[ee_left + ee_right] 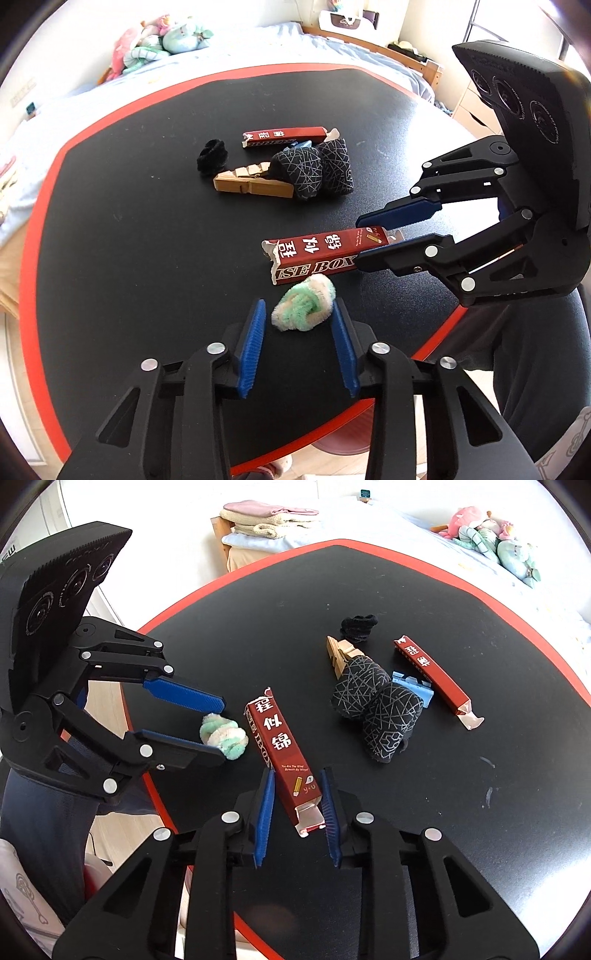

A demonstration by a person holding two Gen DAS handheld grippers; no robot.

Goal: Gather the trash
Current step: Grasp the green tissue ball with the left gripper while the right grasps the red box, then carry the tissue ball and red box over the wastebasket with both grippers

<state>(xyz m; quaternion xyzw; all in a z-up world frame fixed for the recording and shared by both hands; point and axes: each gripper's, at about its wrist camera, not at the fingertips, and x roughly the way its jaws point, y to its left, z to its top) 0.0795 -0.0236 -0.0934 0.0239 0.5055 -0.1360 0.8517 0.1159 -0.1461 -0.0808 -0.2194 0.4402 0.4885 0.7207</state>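
Black table [147, 240], right gripper [297, 771] straddling red box [282, 746], jaws apart

Plush toys [159, 44] on the bed [258, 40]; folded towels [269, 520] behind.

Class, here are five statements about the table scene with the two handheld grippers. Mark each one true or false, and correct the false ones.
1. The right gripper has its fingers on either side of the near red box. True.
2. The left gripper is shut on the fluffy green-and-white scrunchie. False: its jaws are open, with the scrunchie lying between the fingertips.
3. A second red box lies farther back on the table. True.
4. The wooden clothespins lie inside the near red box. False: they lie on the table beside the patterned black socks.
5. The black scrunchie is held by a gripper. False: it lies free on the table.
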